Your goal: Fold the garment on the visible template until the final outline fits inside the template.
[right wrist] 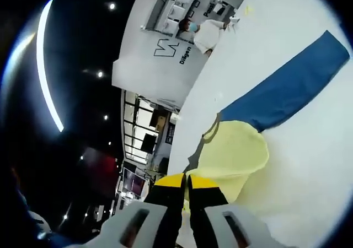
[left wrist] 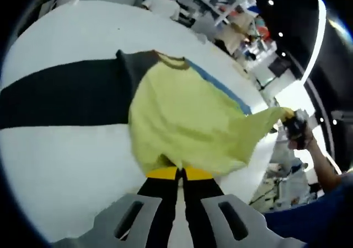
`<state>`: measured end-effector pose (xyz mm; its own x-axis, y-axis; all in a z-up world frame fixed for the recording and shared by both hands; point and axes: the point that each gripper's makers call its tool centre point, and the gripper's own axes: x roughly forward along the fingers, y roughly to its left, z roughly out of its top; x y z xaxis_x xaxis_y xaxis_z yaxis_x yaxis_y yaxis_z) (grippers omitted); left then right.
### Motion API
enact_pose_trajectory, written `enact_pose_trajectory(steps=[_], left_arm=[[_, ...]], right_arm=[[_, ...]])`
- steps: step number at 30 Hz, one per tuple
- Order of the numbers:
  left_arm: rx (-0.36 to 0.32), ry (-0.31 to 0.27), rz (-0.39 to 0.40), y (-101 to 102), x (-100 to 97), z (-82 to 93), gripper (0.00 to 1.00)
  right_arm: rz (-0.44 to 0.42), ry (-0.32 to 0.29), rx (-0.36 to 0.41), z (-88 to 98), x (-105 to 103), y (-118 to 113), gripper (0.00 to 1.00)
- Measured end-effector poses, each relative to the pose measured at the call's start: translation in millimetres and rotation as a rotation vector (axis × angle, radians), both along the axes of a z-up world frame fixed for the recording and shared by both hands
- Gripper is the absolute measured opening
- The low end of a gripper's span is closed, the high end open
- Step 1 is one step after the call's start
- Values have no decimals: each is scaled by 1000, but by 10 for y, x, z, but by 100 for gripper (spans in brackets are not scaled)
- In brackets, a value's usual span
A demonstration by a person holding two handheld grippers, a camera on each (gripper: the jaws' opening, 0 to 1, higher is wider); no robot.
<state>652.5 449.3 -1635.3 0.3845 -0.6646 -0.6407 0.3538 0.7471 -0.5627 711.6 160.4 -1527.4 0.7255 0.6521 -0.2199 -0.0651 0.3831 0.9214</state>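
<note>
A yellow garment (left wrist: 182, 116) with an olive collar (left wrist: 174, 62) lies on a white table (left wrist: 55, 165). Its black sleeve (left wrist: 60, 99) stretches out flat to the left, and its blue sleeve (left wrist: 220, 85) peeks out along the far side. My left gripper (left wrist: 179, 173) is shut on the near hem. My right gripper (left wrist: 295, 125) holds another yellow corner lifted off the table at the right, pulling the cloth taut. In the right gripper view the right gripper (right wrist: 186, 181) is shut on the yellow cloth (right wrist: 231, 154), and the blue sleeve (right wrist: 292, 88) lies flat beyond it.
The table's far edge (left wrist: 231, 60) runs behind the garment, with shelves and clutter (left wrist: 220, 11) past it. A person's forearm (left wrist: 325, 171) holds the right gripper. Another person in white (right wrist: 201, 33) stands at the back of the room.
</note>
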Motion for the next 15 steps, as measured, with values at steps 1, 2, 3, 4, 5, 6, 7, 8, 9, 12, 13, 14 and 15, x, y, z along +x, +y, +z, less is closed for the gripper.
enact_pose_trajectory(steps=[1, 2, 3, 4, 5, 6, 7, 8, 9, 12, 13, 14, 15], left_arm=[[12, -14, -20, 19, -35, -7, 6], [51, -55, -58, 71, -117, -35, 6], [96, -81, -95, 122, -201, -84, 6], [130, -102, -125, 151, -244, -125, 8], [145, -113, -134, 163, -256, -141, 11], [161, -124, -143, 176, -267, -157, 14], [192, -157, -159, 195, -271, -181, 16], [216, -213, -171, 168, -263, -167, 17], [200, -217, -168, 80, -281, -134, 16], [176, -229, -179, -49, -282, -110, 16], [177, -228, -180, -69, -289, -111, 17], [185, -220, -197, -93, -313, -126, 16], [195, -219, -208, -86, -326, -138, 16]], right_arm=[[1, 0, -2, 0, -3, -2, 0], [2, 0, -2, 0, -5, -2, 0], [3, 0, -1, 2, -7, 1, 0], [4, 0, -1, 2, -7, 2, 0], [4, 0, -1, 3, -7, 3, 0], [4, 0, -1, 3, -7, 4, 0], [6, 0, -2, 6, -4, 8, 0], [9, 0, -2, 14, -4, 16, 0], [10, 0, -2, 19, -6, 22, 0], [15, -1, -1, 36, -26, 33, 0], [15, -1, 0, 37, -29, 32, 0], [15, -1, 1, 45, -38, 29, 0], [15, -2, 3, 50, -42, 26, 0]])
